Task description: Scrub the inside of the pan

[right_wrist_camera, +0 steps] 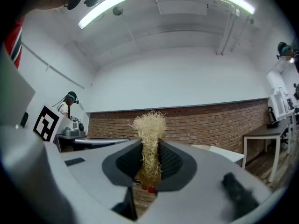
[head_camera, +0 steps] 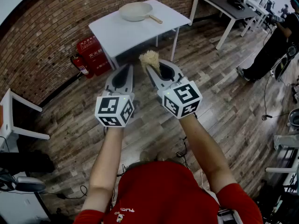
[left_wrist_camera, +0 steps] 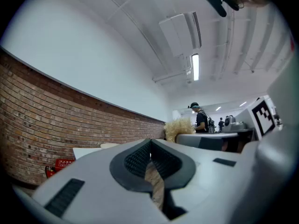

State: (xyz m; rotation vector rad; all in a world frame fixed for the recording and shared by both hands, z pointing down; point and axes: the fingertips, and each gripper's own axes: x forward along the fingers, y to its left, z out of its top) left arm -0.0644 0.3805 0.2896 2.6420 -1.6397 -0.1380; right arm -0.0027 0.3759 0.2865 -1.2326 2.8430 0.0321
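A cream pan (head_camera: 136,11) with a wooden handle sits on the white table (head_camera: 117,34) ahead of me, well beyond both grippers. My right gripper (head_camera: 150,65) is shut on a straw-coloured fibre scrubber (head_camera: 149,58), whose tuft sticks out past the jaw tips (right_wrist_camera: 149,127). My left gripper (head_camera: 125,69) is held beside it, jaws closed together with nothing between them (left_wrist_camera: 150,148). Both are raised over the wooden floor, short of the table. From the left gripper view the scrubber (left_wrist_camera: 178,128) shows at the right.
Red fire extinguishers (head_camera: 91,55) stand by the brick wall left of the table. A second, dark-topped table (head_camera: 224,6) is at the back right. A person (head_camera: 275,41) stands at the right. A white chair frame (head_camera: 14,120) is at the left; cables lie on the floor.
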